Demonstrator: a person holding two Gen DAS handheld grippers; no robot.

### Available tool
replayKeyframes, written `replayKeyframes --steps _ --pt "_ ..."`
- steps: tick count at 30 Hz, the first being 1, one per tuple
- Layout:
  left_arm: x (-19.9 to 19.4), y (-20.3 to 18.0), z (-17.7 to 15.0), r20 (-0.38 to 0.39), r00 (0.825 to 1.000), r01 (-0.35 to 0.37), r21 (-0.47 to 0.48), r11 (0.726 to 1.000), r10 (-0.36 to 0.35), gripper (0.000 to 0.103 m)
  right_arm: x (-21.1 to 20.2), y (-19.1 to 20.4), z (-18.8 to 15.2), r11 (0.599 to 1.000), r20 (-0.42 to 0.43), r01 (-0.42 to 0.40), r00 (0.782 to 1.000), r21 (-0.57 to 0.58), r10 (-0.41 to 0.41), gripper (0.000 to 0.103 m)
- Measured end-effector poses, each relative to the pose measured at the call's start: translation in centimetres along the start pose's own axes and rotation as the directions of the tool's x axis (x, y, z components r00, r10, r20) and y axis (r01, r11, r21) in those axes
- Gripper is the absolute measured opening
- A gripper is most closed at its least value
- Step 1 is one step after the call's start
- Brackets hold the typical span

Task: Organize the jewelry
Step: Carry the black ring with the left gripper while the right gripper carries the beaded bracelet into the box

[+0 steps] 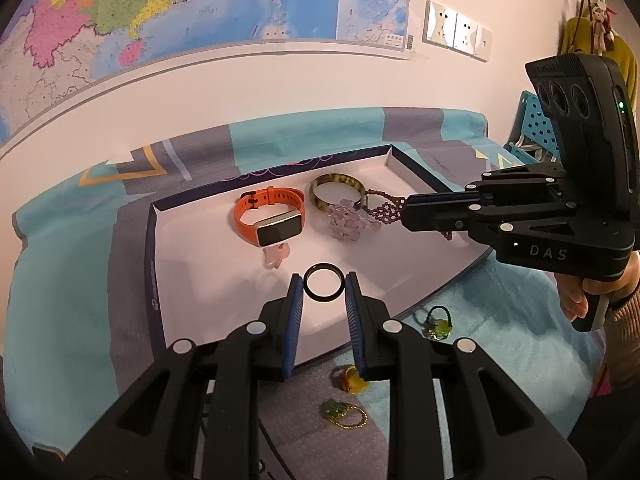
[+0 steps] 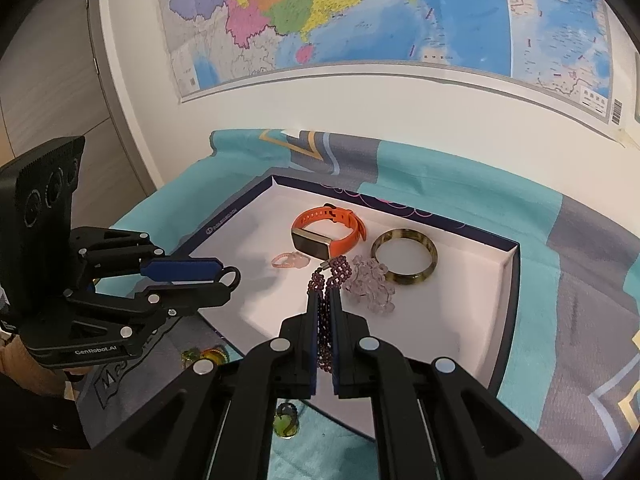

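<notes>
In the left wrist view my left gripper (image 1: 323, 282) is shut on a black ring (image 1: 323, 301), which it holds above the near part of a white tray with a navy rim (image 1: 152, 264). From the right, my right gripper (image 1: 404, 212) reaches over the tray, shut on a purple bead bracelet (image 1: 384, 210). The right wrist view shows those beads (image 2: 329, 276) hanging between the fingers of the right gripper (image 2: 325, 298). In the tray lie an orange watch (image 2: 326, 232), a mottled bangle (image 2: 404, 258), a clear crystal bracelet (image 2: 372, 284) and a pink ring (image 2: 290, 260).
Three rings lie on the teal and grey cloth in front of the tray: a green one (image 1: 438, 324), a yellow one (image 1: 352, 380) and a green-gold one (image 1: 344, 414). The wall with a map stands close behind. A blue pegboard (image 1: 540, 128) is at the far right.
</notes>
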State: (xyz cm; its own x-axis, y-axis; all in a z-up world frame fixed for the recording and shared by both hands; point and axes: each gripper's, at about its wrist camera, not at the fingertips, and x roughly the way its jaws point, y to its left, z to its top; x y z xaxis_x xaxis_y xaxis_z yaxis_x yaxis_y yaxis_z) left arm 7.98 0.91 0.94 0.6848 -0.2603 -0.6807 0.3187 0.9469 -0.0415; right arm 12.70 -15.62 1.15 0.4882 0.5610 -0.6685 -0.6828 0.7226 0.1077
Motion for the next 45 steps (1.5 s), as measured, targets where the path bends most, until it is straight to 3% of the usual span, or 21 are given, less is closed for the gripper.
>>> replayKeyframes --steps 45 --pt "3.1 0.9 0.9 -0.055 0.998 -0.016 -0.02 1.0 0.015 0.022 4.0 0.2 0.5 0.992 -0.078 0.043 0.996 -0.117 -0.052 0.004"
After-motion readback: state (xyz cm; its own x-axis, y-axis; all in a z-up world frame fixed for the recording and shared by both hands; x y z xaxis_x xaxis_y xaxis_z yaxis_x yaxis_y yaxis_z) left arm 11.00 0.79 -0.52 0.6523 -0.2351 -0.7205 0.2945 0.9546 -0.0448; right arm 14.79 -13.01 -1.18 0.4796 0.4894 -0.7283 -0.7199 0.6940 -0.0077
